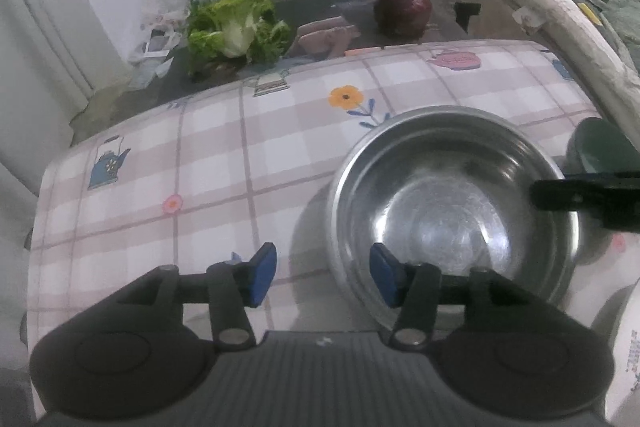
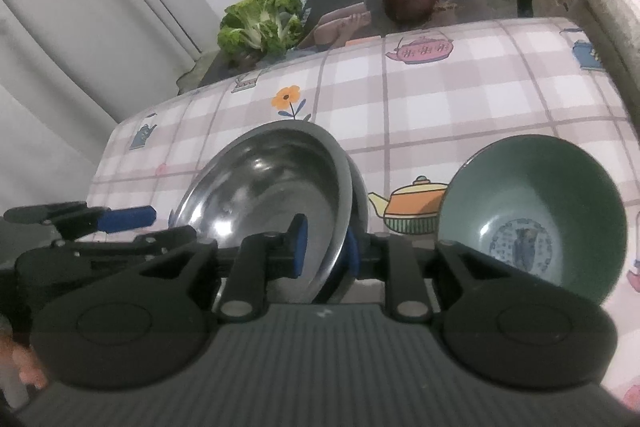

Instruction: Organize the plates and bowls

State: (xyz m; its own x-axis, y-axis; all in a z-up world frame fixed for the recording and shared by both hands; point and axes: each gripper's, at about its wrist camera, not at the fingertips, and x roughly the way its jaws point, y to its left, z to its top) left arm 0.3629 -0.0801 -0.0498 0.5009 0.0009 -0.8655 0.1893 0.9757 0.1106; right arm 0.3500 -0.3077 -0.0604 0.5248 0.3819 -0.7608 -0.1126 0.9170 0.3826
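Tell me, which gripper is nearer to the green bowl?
Right. The right gripper straddles the steel bowl's rim, right beside the green bowl. The left gripper is across the steel bowl, farther away.

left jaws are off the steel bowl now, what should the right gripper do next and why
Probably open the right gripper and back off. The steel bowl already sits on the checked cloth, the left gripper stands open beside its rim, and only the right pads still straddle the rim beside the green bowl.
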